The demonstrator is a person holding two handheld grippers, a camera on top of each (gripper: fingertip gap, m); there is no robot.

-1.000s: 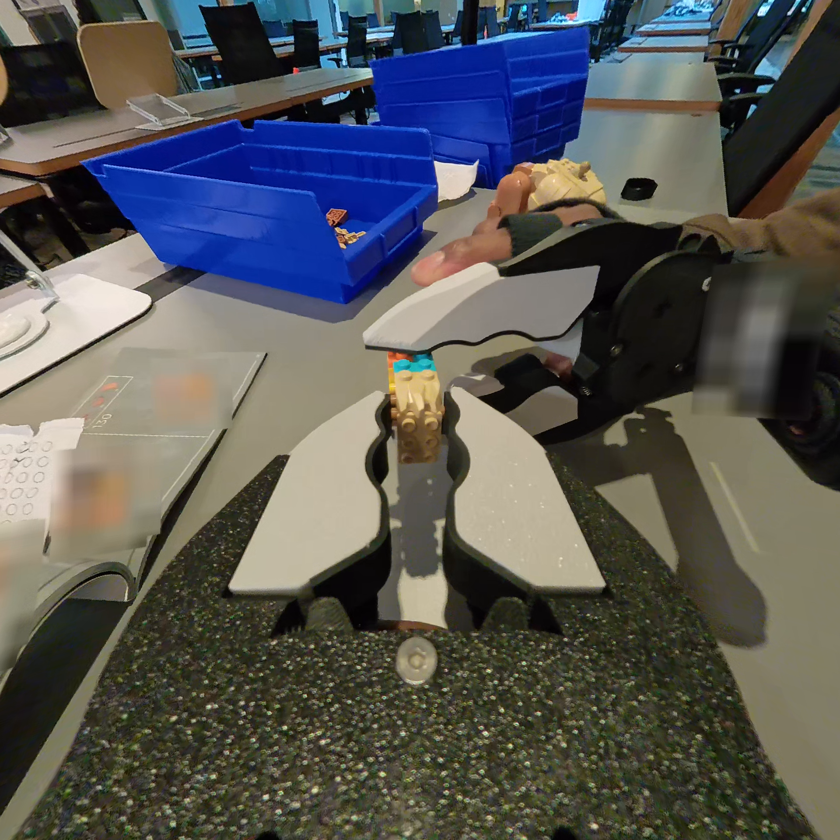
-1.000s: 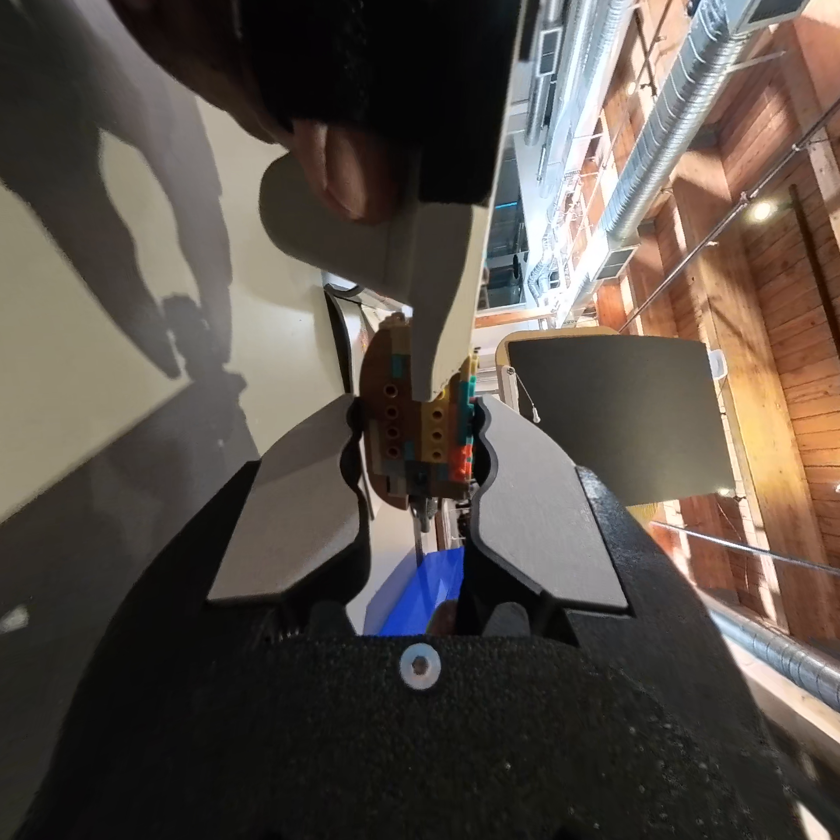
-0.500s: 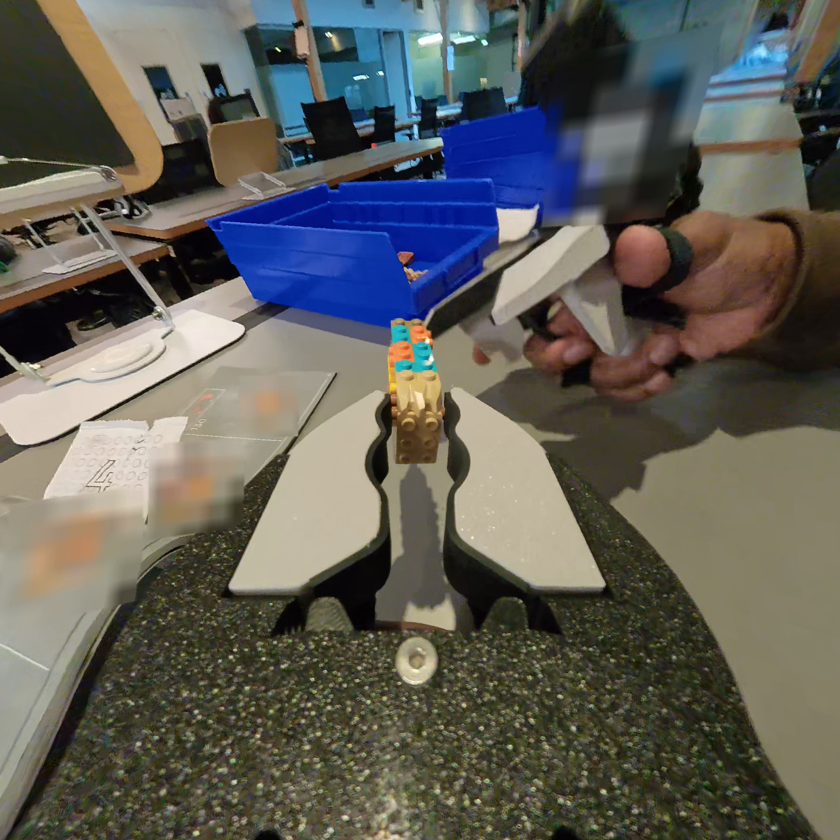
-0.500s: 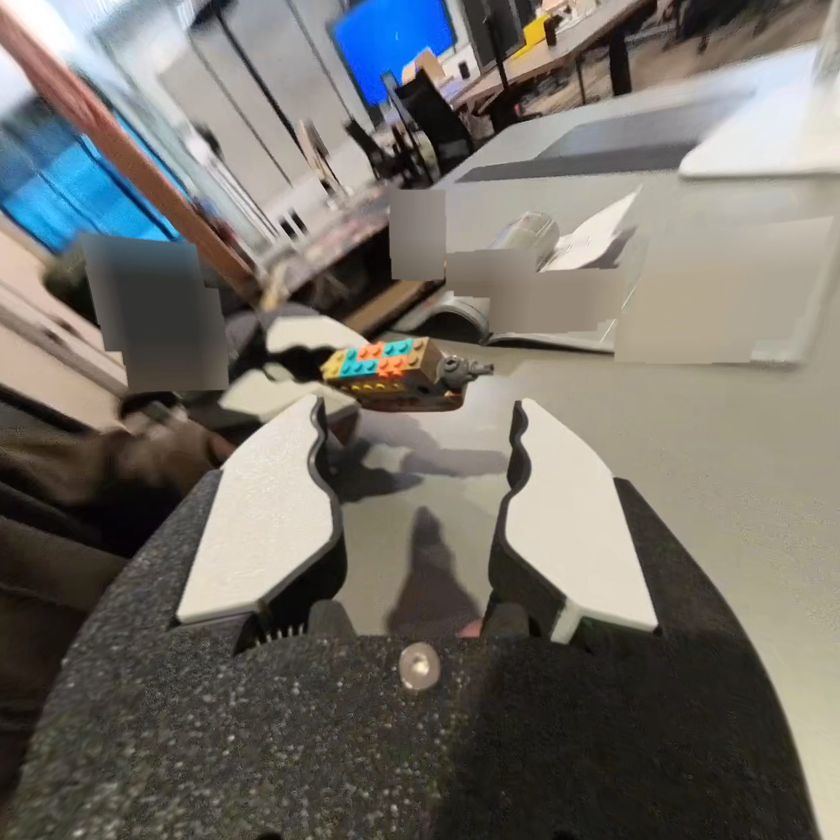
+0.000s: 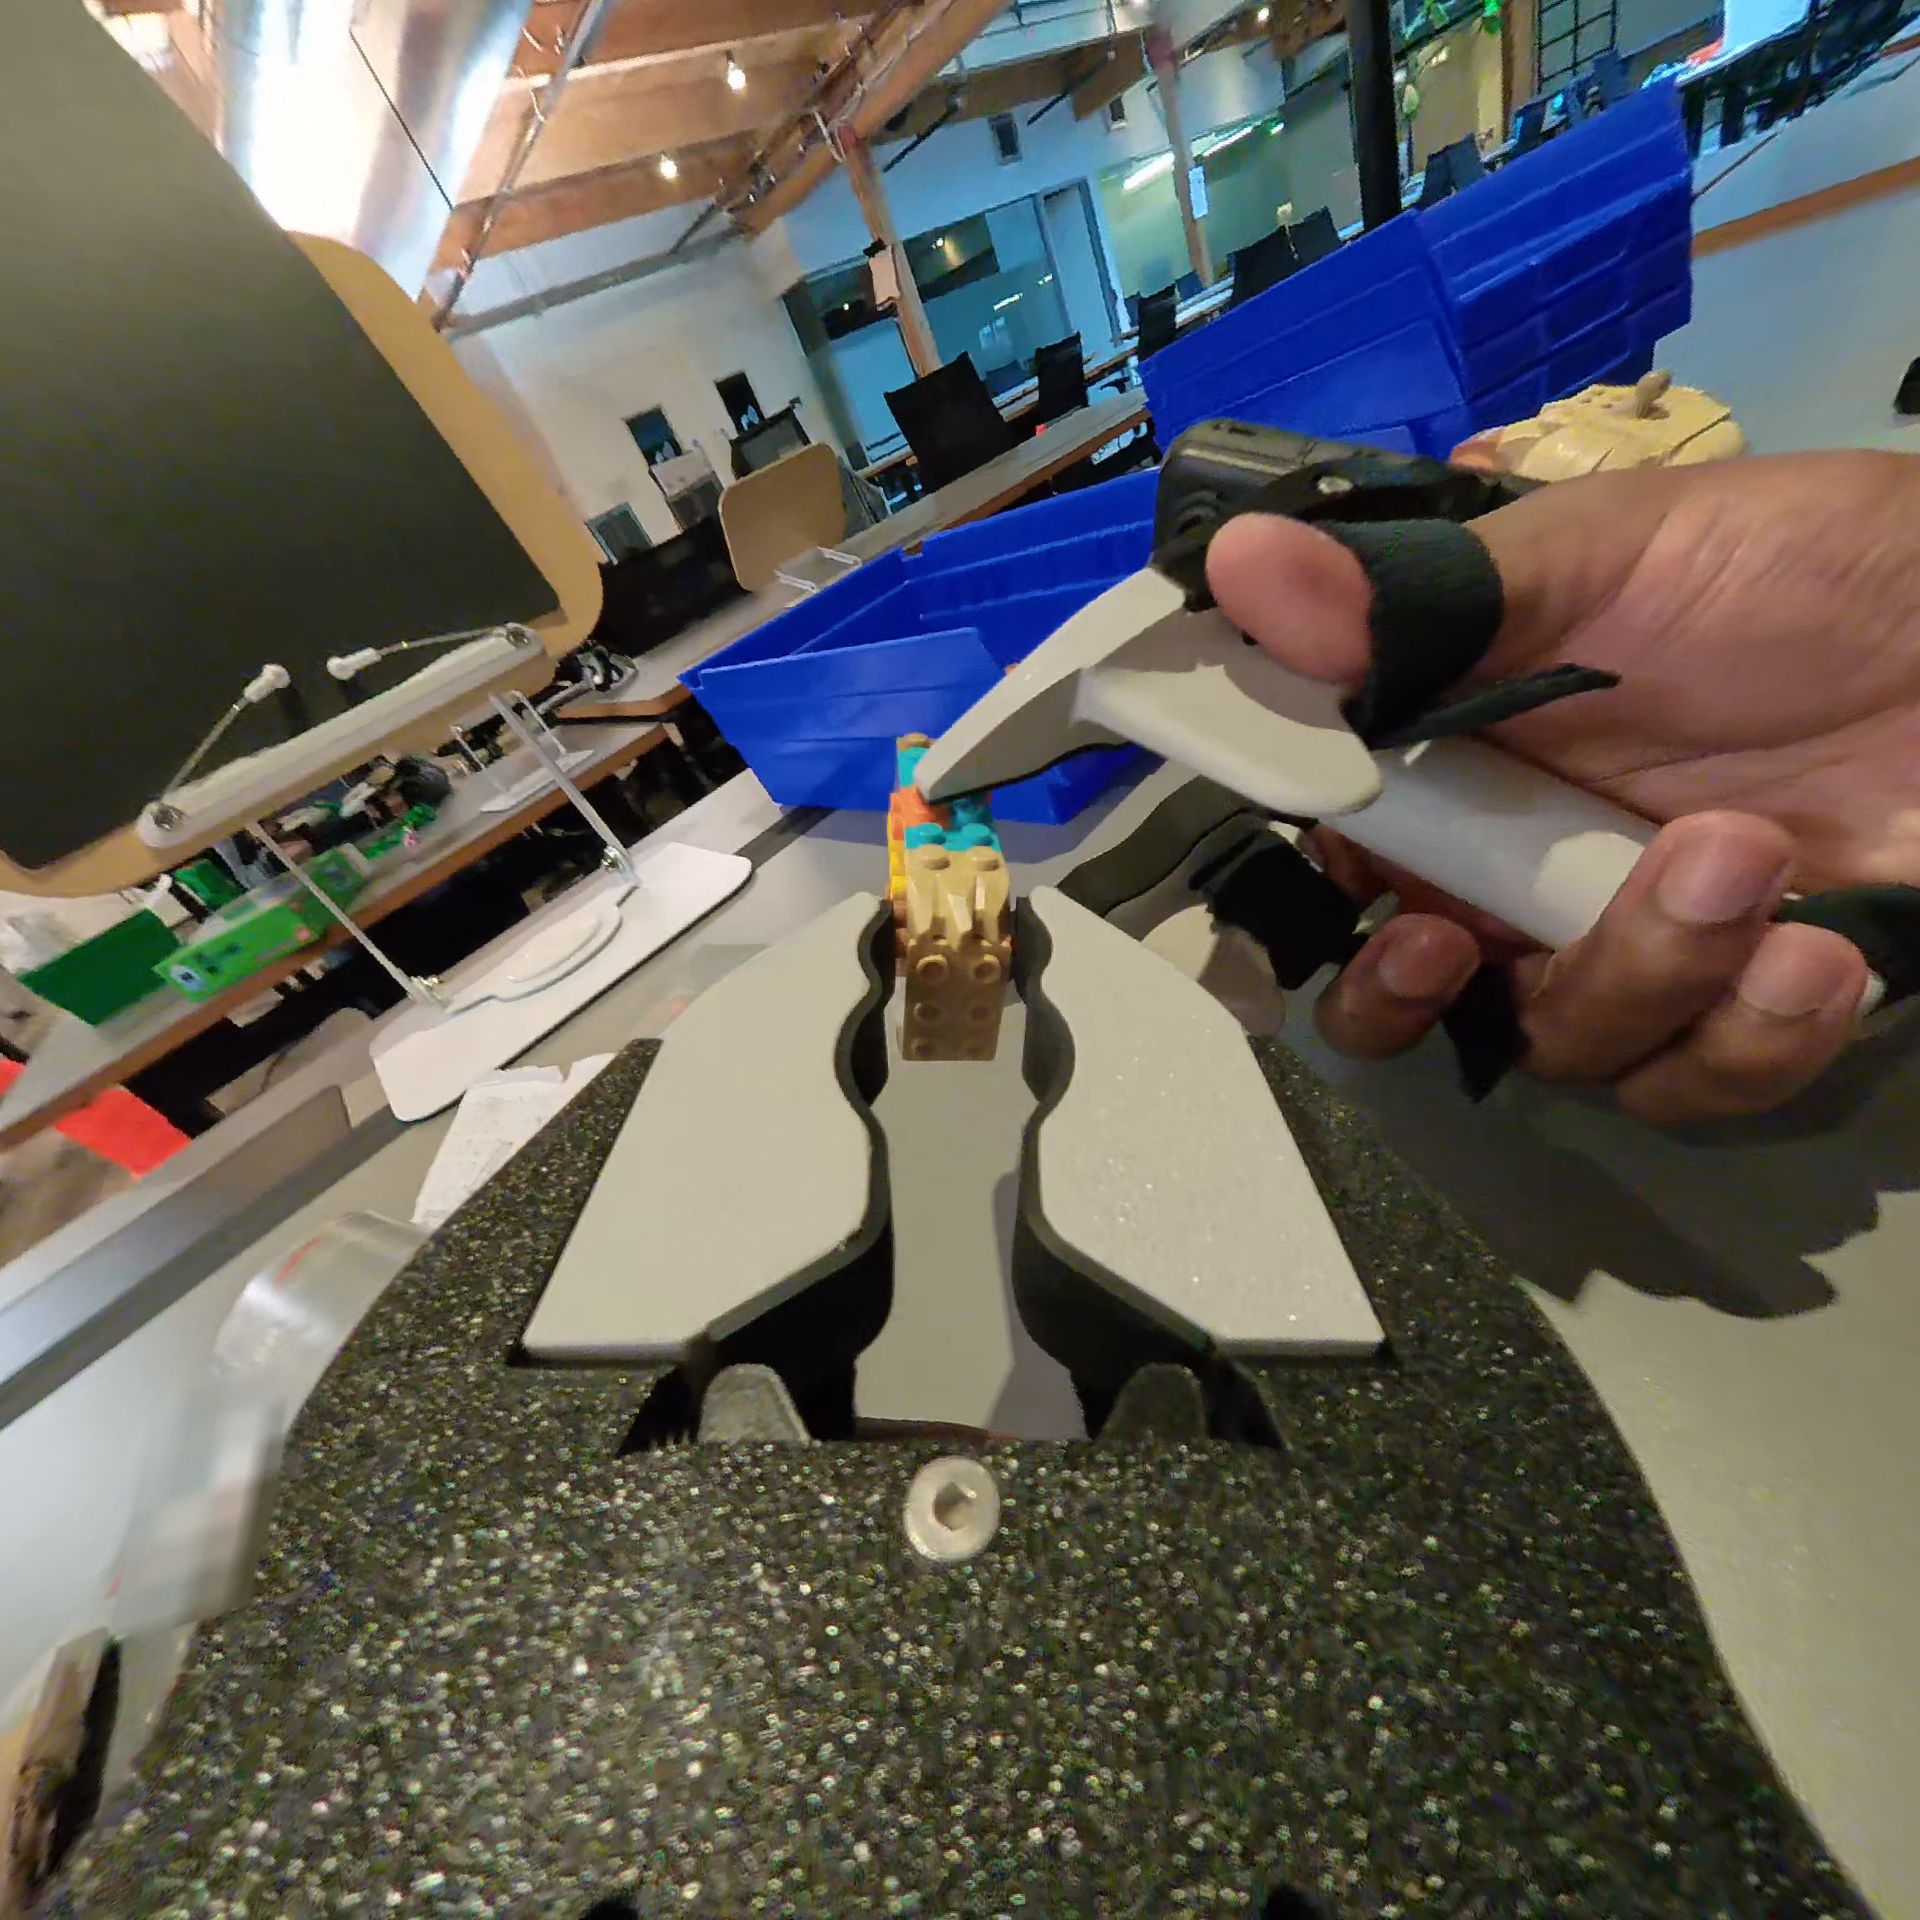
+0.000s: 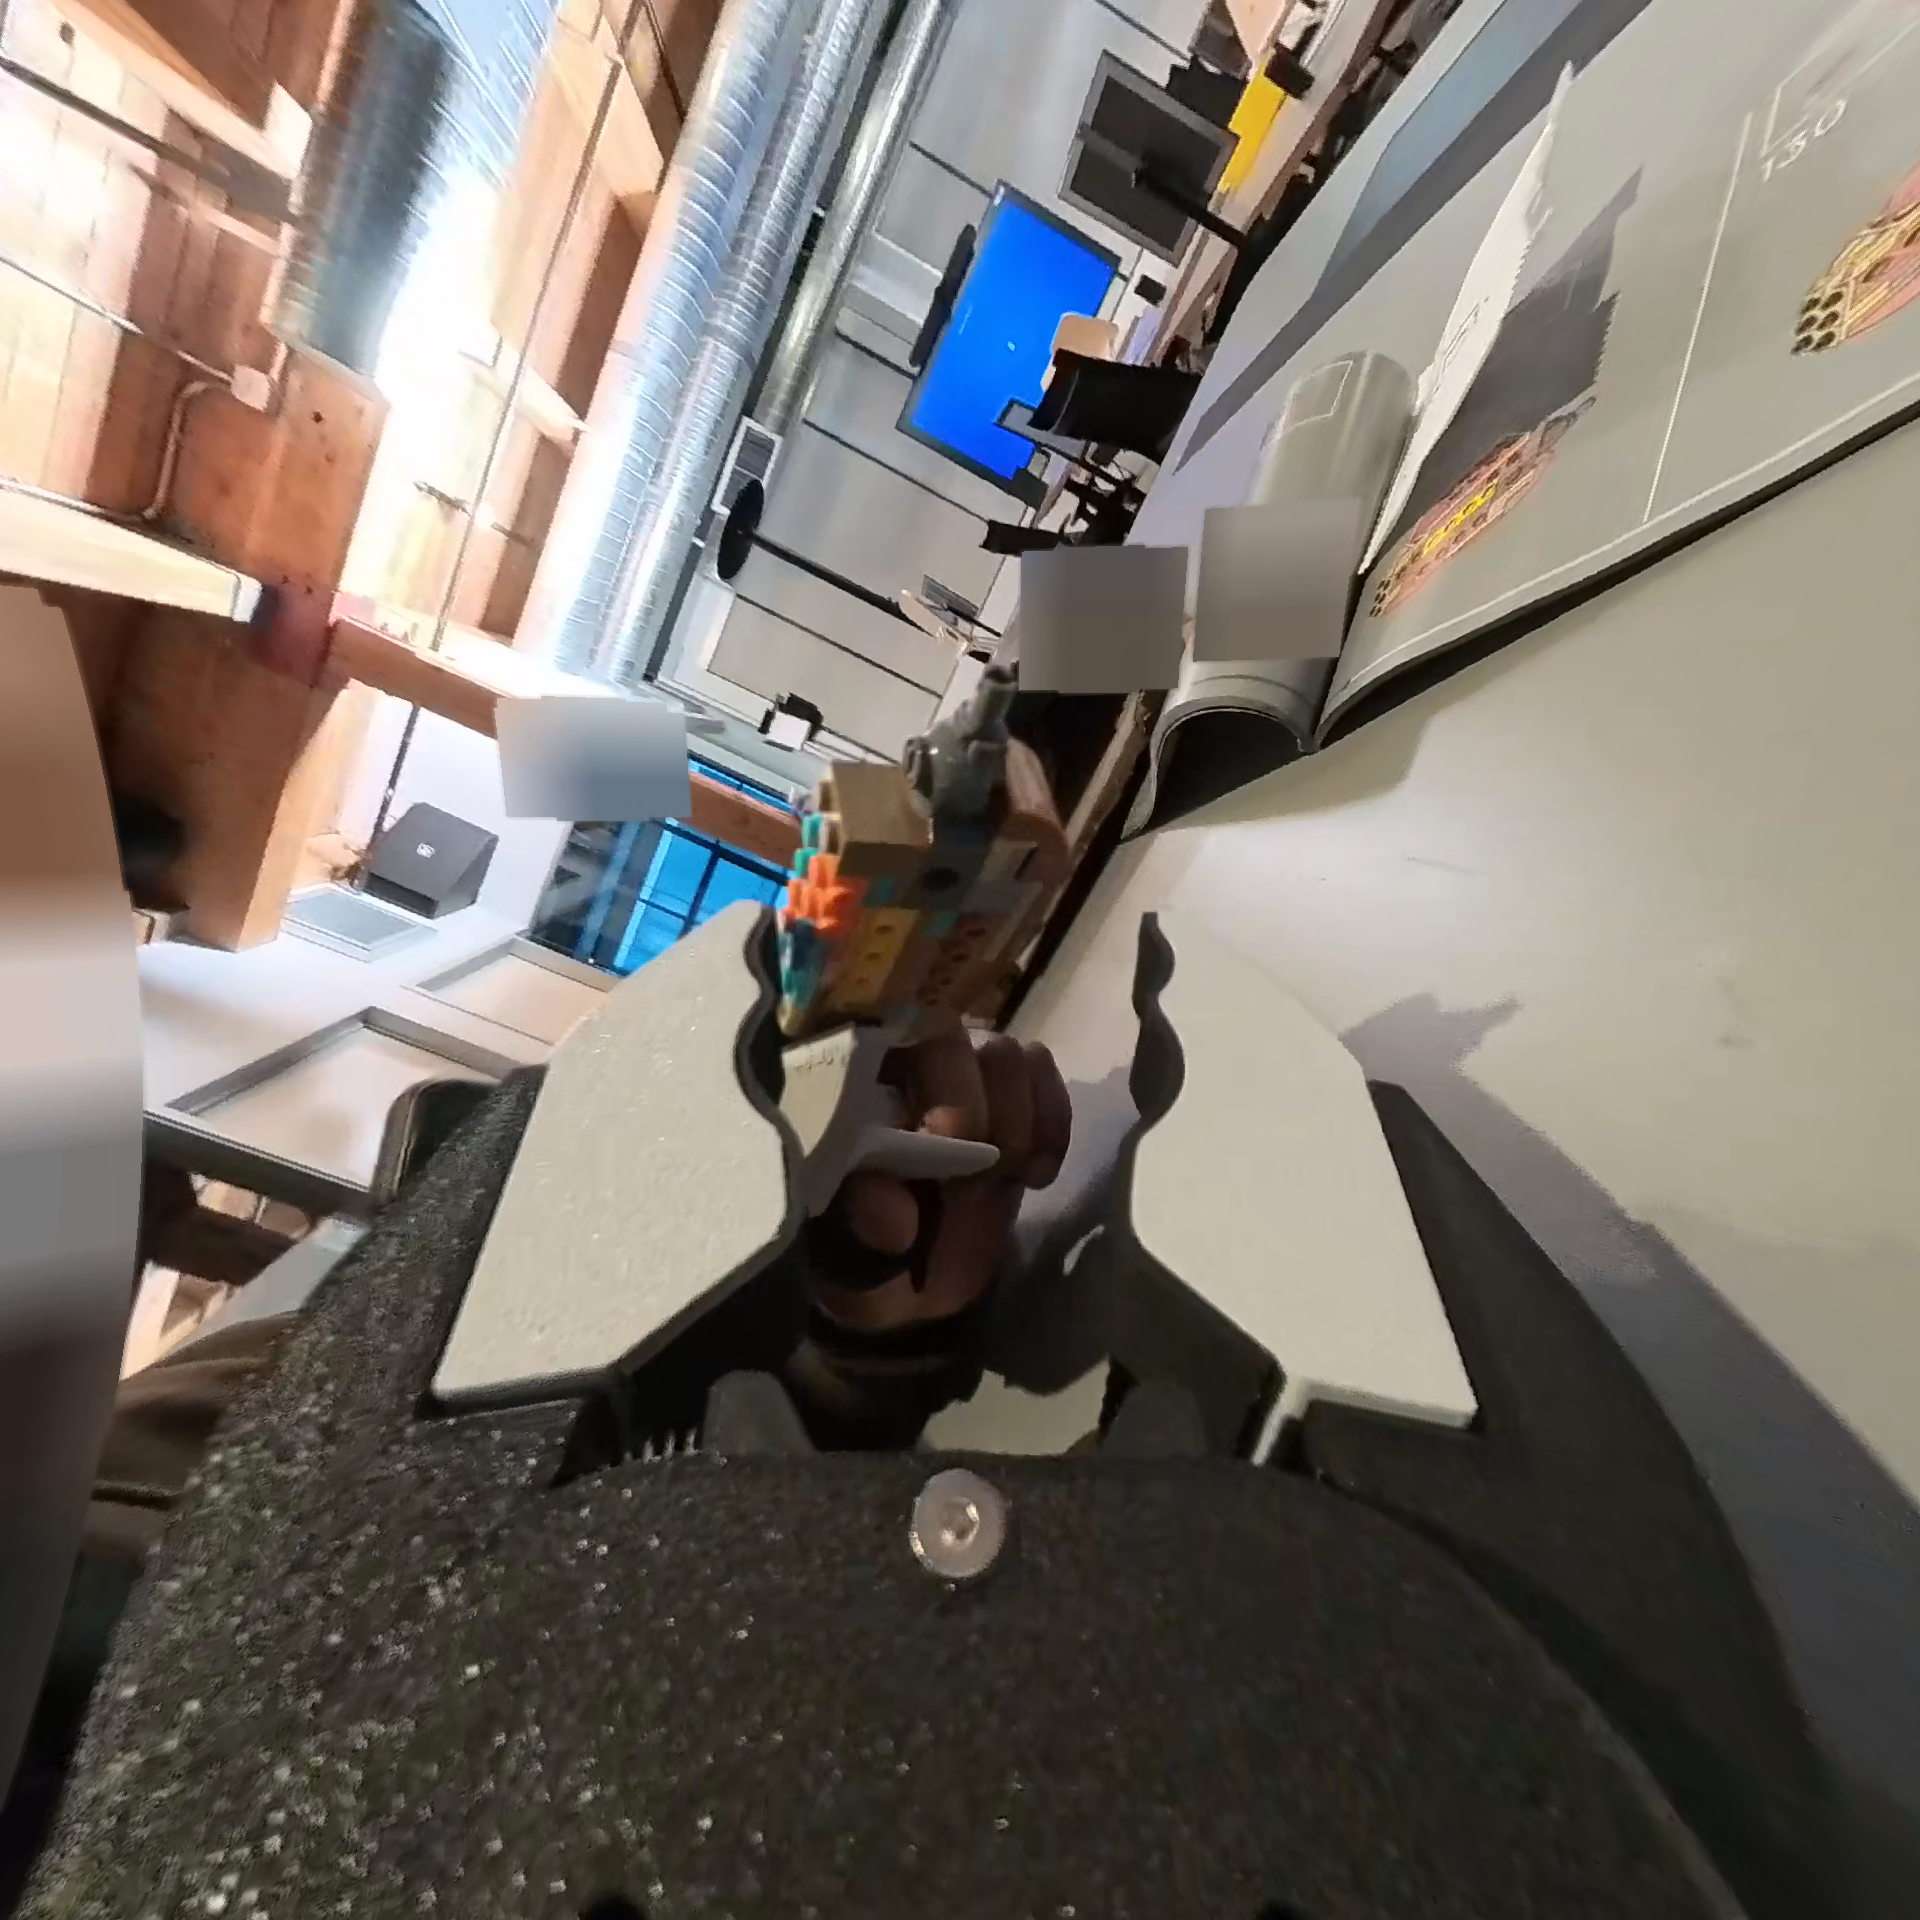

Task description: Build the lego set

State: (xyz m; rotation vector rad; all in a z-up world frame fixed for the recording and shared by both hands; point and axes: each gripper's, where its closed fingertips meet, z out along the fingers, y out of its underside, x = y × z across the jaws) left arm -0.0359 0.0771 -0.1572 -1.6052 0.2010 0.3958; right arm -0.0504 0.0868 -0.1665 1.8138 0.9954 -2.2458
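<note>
Right hand-held gripper (image 6: 956,977) back, apart — left hand-held gripper (image 5: 951,925) clamps studded brick assy (image 5: 948,935).

Two grey two-finger grippers (image 5: 954,914) (image 6: 956,971), one multicoloured brick lego assembly (image 5: 948,914), one open blue plastic bin (image 5: 894,681), one stack of blue bins (image 5: 1455,322), one open instruction booklet (image 6: 1662,416).

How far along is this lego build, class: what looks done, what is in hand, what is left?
Done: a multicoloured lego sub-assembly of tan, teal and orange bricks is joined. In hand: the left gripper clamps it while a finger of the open right gripper touches its top. Left: loose pieces lie in the blue bin, and the instruction booklet lies open.
</note>
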